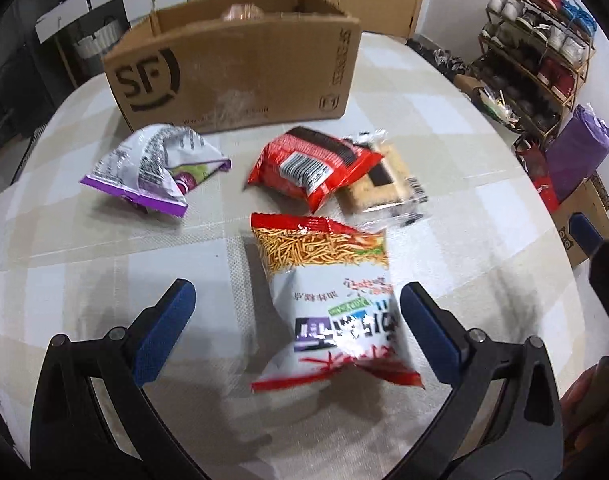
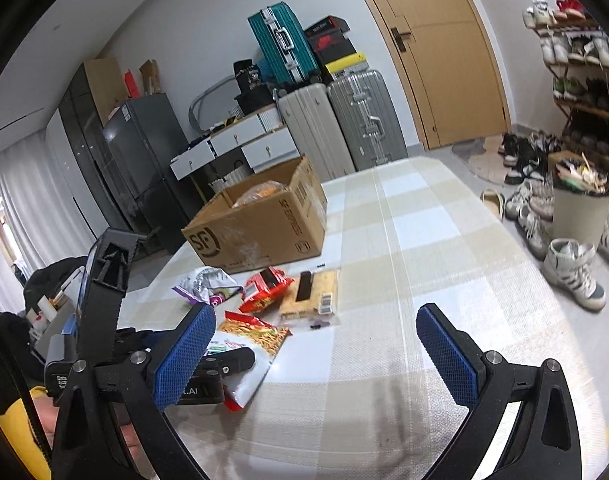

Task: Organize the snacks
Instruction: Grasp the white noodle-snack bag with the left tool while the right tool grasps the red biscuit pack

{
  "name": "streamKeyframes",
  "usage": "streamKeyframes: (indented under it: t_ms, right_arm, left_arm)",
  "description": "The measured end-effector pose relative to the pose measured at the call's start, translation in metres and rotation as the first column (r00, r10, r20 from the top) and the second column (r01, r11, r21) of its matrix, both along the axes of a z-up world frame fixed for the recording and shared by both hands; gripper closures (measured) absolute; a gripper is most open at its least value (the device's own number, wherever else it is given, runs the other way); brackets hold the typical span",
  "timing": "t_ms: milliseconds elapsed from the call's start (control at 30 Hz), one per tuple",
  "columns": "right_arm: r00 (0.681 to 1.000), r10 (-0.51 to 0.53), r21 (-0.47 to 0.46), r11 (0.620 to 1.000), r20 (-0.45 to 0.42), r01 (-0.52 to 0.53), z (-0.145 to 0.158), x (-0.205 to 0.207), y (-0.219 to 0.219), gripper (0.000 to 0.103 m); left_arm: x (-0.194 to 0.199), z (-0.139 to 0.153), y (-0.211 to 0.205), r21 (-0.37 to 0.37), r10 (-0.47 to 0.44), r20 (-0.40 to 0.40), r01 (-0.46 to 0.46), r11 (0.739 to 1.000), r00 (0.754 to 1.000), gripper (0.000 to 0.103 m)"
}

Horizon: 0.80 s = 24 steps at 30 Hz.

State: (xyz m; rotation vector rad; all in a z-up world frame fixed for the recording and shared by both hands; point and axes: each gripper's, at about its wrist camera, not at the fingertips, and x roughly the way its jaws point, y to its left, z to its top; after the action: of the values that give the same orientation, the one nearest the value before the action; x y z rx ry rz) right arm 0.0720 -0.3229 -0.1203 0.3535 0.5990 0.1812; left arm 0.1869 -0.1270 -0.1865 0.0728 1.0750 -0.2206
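Several snack packs lie on the checked tablecloth before an open cardboard box (image 1: 232, 68) (image 2: 260, 228). A white-and-red noodle-snack bag (image 1: 328, 300) (image 2: 256, 344) lies nearest, between the fingers of my open left gripper (image 1: 296, 312), closer to the right finger. Behind it are a red bag (image 1: 312, 164) (image 2: 264, 288), a clear-wrapped biscuit pack (image 1: 388, 184) (image 2: 310, 294) and a crumpled purple-edged silver bag (image 1: 152, 168) (image 2: 206, 284). The box holds an orange-wrapped item (image 2: 260, 192). My right gripper (image 2: 316, 340) hovers open over bare cloth, to the right of the snacks.
The table (image 2: 424, 240) runs wide to the right and ends at a rounded edge. Beyond it stand a shoe rack (image 1: 536, 48), loose shoes (image 2: 572, 272), a bin (image 2: 580, 212), suitcases (image 2: 336, 120), a dark fridge (image 2: 144, 160) and a purple bag (image 1: 580, 152).
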Motion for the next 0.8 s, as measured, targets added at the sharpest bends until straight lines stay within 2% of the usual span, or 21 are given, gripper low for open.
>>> streamKeyframes:
  t_ms: [167, 200, 233, 267, 300, 333, 433, 800]
  right_arm:
    - [1.0, 0.004, 0.011, 1.0, -0.018, -0.004, -0.009, 0.008, -0.003, 0.001]
    - [1.0, 0.005, 0.014, 1.0, -0.024, -0.005, -0.011, 0.01, -0.002, 0.001]
    - [0.999, 0.008, 0.017, 1.0, -0.031, -0.007, -0.013, 0.011, -0.002, 0.001]
    - [0.999, 0.011, 0.018, 1.0, -0.036, -0.011, -0.014, 0.012, -0.001, 0.001]
    - [0.999, 0.014, 0.017, 1.0, -0.041, -0.014, -0.015, 0.013, 0.0, 0.001]
    - [0.999, 0.014, 0.017, 1.0, -0.048, -0.014, -0.017, 0.014, 0.001, 0.001]
    - [0.998, 0.017, 0.014, 1.0, -0.064, -0.016, -0.018, 0.016, 0.002, 0.001]
    - [0.994, 0.034, -0.027, 0.999, -0.105, -0.037, -0.013, 0.023, 0.021, 0.001]
  left_arm:
    - [0.016, -0.017, -0.007, -0.012, -0.014, -0.02, 0.014, 1.0, 1.0, 0.002]
    - [0.018, -0.018, -0.008, -0.022, -0.026, -0.014, 0.025, 0.999, 1.0, 0.008]
    - [0.018, -0.019, -0.009, -0.035, -0.037, -0.01, 0.036, 0.999, 0.999, 0.024]
    - [0.019, -0.02, -0.011, -0.069, -0.066, -0.017, 0.064, 0.996, 0.998, 0.033]
    - [0.021, -0.021, -0.012, -0.106, -0.096, -0.03, 0.092, 0.99, 0.995, 0.049]
    - [0.022, -0.02, -0.014, -0.102, -0.109, -0.025, 0.106, 0.989, 0.994, 0.052]
    - [0.025, -0.018, -0.018, -0.074, -0.132, 0.003, 0.131, 0.989, 0.991, 0.056]
    - [0.019, -0.01, 0.024, -0.169, -0.054, 0.019, 0.057, 0.984, 0.998, 0.056]
